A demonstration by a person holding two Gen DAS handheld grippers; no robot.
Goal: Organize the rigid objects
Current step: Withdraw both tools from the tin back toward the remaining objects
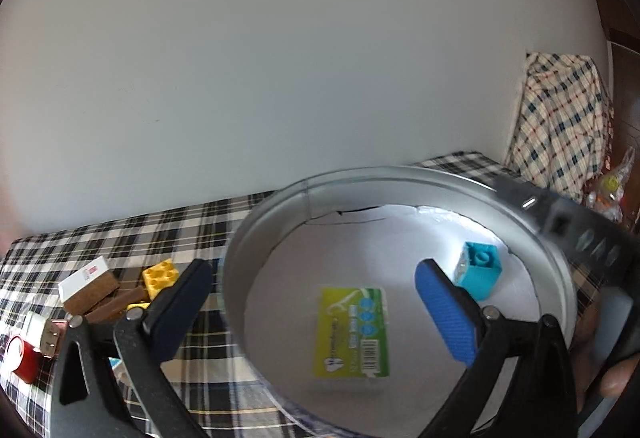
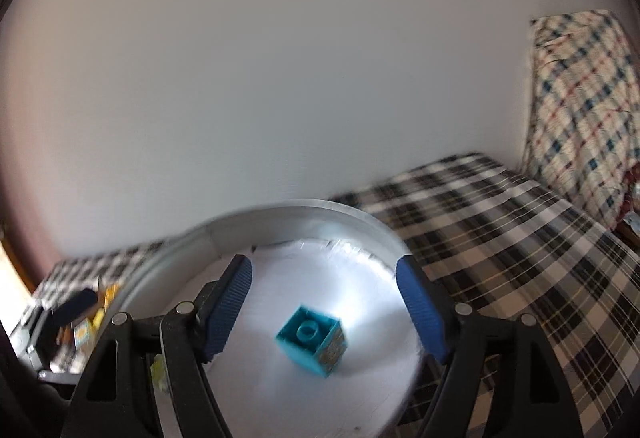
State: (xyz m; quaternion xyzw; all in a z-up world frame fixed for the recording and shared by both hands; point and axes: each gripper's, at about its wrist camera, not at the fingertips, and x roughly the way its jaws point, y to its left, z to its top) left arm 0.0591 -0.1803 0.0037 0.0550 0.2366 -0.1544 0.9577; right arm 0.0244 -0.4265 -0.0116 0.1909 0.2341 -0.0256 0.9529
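Clutter at far left on the plaid-covered table [image 1: 224, 222]: red cylinder [image 1: 20, 358], brown blocks [image 1: 102, 298], yellow studded brick [image 1: 160, 278]. Left tongs [image 1: 316, 302] stand wide apart, empty, straddling the rim of the round metal tin [image 1: 272, 214]. Inside the tin lie a green packet [image 1: 354, 332] and, further right, a turquoise studded cube [image 1: 478, 270]. Right tongs [image 2: 324, 312] stand apart above the cube, not touching it.

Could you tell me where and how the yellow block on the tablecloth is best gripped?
Grip the yellow block across its two flat side walls, coming from above: its studs face up, and brown blocks crowd its left.
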